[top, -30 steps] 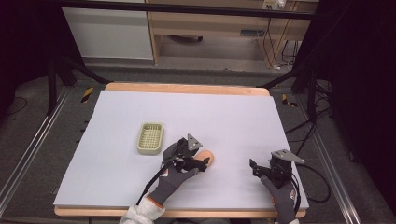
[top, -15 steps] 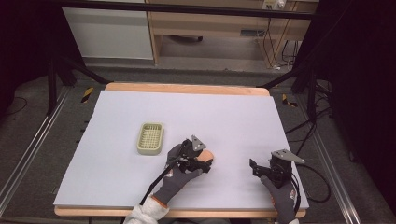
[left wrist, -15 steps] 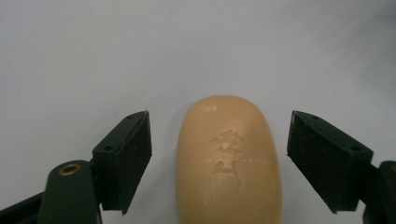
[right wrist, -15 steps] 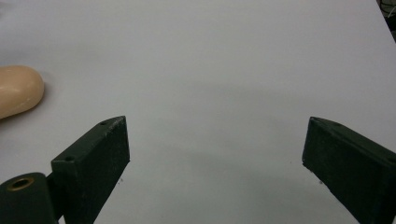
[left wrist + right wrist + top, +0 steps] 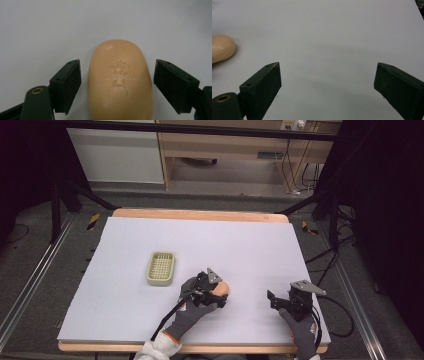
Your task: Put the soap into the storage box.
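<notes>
Soap bar point(image 5: 120, 82) lies flat on the bench point(image 5: 250, 250), between the spread jaws of the left hand-held gripper point(image 5: 117, 86), untouched by either. Right hand-held gripper point(image 5: 327, 87) hovers nearby, jaws wide apart.

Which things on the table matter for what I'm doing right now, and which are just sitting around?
In the job:
- soap bar, lying between the open jaws
- left gripper, straddling it, not closed

Lying about:
- green soap dish, apart from the soap, possibly its destination
- right gripper, open over bare white table cover
</notes>
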{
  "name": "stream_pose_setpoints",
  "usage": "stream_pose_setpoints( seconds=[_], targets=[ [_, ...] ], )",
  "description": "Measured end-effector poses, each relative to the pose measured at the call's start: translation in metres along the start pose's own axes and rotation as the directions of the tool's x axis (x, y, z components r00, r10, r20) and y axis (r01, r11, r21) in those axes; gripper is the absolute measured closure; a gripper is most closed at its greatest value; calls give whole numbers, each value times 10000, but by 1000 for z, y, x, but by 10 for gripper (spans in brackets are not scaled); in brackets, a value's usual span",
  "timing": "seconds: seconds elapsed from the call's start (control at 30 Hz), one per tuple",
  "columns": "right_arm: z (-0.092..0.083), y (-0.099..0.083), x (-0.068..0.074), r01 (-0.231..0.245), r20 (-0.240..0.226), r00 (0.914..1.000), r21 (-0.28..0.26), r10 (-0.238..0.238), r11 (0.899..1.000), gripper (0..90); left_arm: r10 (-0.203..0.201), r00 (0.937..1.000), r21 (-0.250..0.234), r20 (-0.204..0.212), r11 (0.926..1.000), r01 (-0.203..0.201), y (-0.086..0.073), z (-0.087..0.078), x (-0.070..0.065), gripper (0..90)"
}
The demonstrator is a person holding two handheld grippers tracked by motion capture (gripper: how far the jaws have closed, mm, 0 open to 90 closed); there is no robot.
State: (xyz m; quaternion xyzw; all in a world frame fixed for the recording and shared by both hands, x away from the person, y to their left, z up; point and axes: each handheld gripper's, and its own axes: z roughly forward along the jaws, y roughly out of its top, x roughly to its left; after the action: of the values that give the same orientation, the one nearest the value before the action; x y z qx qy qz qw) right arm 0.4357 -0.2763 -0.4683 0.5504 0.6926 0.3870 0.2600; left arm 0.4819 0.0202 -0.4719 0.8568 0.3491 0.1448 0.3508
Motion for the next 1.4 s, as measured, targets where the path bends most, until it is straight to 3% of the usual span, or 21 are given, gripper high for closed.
stream_pose_setpoints(
  seconds=[0.3, 1.0, 1.4],
  targets=[
    [0, 0, 0, 0, -2, 10000, 21, 0, 10000, 79, 45, 10000, 267, 35, 9996, -46, -1, 4, -1, 248],
    [1, 0, 1, -11, 9, 10000, 95, 11, 10000, 79, -27, 10000, 387, -21, 9992, 28, -2, 5, -2, 314],
    [1, 0, 0, -14, -4, 10000, 86, 14, 10000, 79, -129, 9999, 155, 11, 9998, 129, -1, -1, -1, 317]
  ],
)
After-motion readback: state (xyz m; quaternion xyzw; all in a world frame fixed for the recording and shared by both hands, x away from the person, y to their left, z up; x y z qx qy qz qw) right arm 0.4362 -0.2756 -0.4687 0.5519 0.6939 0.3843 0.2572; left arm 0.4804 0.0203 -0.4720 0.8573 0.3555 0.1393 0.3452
